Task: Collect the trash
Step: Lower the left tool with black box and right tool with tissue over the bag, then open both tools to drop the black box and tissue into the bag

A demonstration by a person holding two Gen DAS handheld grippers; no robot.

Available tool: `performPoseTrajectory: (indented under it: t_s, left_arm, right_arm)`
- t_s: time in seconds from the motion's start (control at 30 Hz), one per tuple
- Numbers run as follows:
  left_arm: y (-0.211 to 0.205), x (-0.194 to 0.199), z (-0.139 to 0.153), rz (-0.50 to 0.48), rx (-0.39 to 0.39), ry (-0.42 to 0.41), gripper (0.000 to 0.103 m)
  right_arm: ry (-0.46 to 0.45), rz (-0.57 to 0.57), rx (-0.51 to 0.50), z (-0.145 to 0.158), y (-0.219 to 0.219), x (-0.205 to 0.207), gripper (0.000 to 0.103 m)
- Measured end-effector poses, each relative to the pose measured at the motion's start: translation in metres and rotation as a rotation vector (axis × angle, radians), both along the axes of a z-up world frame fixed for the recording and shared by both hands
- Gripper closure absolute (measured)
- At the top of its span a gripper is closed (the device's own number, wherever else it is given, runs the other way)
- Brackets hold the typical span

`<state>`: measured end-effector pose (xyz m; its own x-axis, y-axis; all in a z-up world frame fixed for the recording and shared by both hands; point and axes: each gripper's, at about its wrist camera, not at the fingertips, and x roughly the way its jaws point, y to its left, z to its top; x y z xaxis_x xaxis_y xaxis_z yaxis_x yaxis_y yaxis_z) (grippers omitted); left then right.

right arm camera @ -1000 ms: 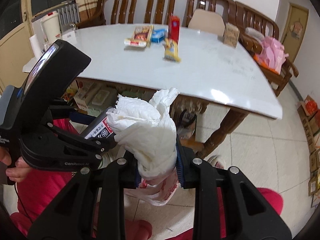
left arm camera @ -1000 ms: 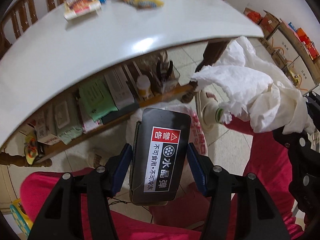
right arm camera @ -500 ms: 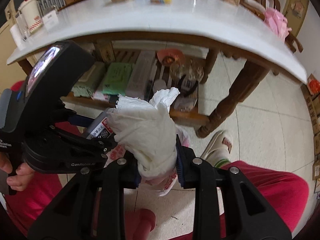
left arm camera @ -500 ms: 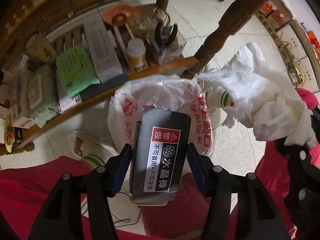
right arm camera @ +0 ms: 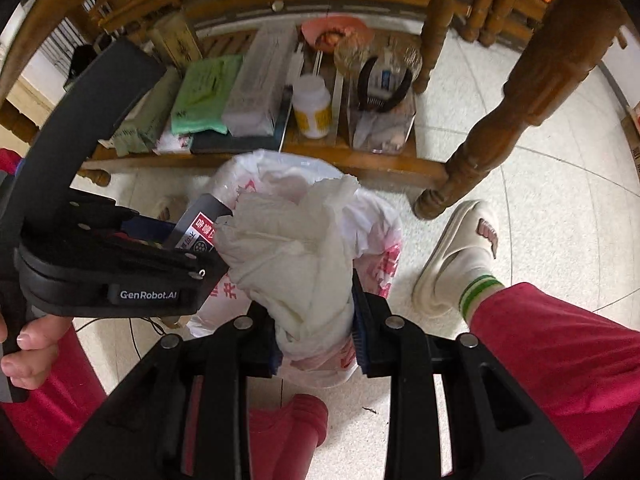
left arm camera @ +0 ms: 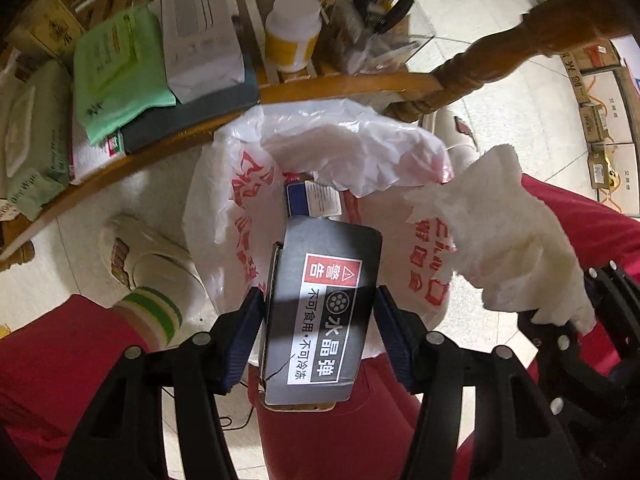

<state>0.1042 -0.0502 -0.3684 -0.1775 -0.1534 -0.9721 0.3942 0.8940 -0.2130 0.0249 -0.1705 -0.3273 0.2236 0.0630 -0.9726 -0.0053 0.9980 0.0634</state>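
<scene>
My left gripper (left arm camera: 320, 328) is shut on a black box (left arm camera: 320, 304) with a red warning label, held just above the open mouth of a white plastic bag with red print (left arm camera: 248, 200) on the floor. A blue and white box (left arm camera: 312, 200) lies inside the bag. My right gripper (right arm camera: 316, 320) is shut on a crumpled white tissue wad (right arm camera: 296, 248), held over the same bag (right arm camera: 376, 236). The tissue wad also shows at the right of the left wrist view (left arm camera: 508, 248). The black box shows in the right wrist view (right arm camera: 200, 228), left of the tissue.
A low wooden shelf (right arm camera: 360, 156) under the table holds packets, a white bottle (right arm camera: 312, 108) and a clear container. A wooden table leg (right arm camera: 500, 120) stands right of the bag. The person's slippered feet (right arm camera: 460, 256) and red trousers flank the bag on the tiled floor.
Both grippers have tilted down from the tabletop and moved closer to the bag on the floor, still holding the box and the tissue. The bag's opening now lies right below them.
</scene>
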Motion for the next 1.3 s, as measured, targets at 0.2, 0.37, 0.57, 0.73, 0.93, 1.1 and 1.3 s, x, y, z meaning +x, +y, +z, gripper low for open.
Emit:
performPoseTrajectory:
  t_s: [0.2,0.37,0.57,0.73,0.93,1.1,1.3]
  left_arm:
    - [0.0,0.007,-0.021,0.015,0.02,0.043,0.047]
    - [0.0,0.011,-0.038,0.02,0.039,0.073,0.047]
    - [-0.003,0.014,-0.054,0.024,0.056,0.111,0.047]
    - [-0.003,0.016,-0.061,0.029,0.074,0.126,0.047]
    - [-0.004,0.013,-0.057,0.0,0.089,0.097,0.04]
    - [-0.001,0.012,-0.056,0.004,0.099,0.096,0.039]
    - [0.009,0.012,-0.048,0.027,0.125,0.057,0.033]
  right_arm:
    - [0.073,-0.003,0.011,-0.03,-0.002,0.011,0.076]
    - [0.127,-0.008,0.025,-0.053,-0.003,0.018,0.075]
    - [0.173,-0.031,0.051,-0.068,-0.007,0.019,0.075]
    - [0.196,-0.028,0.059,-0.074,-0.004,0.021,0.065]
    - [0.181,-0.022,0.06,-0.071,-0.002,0.02,0.047]
    - [0.177,-0.014,0.063,-0.069,0.001,0.019,0.045]
    - [0.164,-0.019,0.073,-0.066,0.004,0.018,0.031]
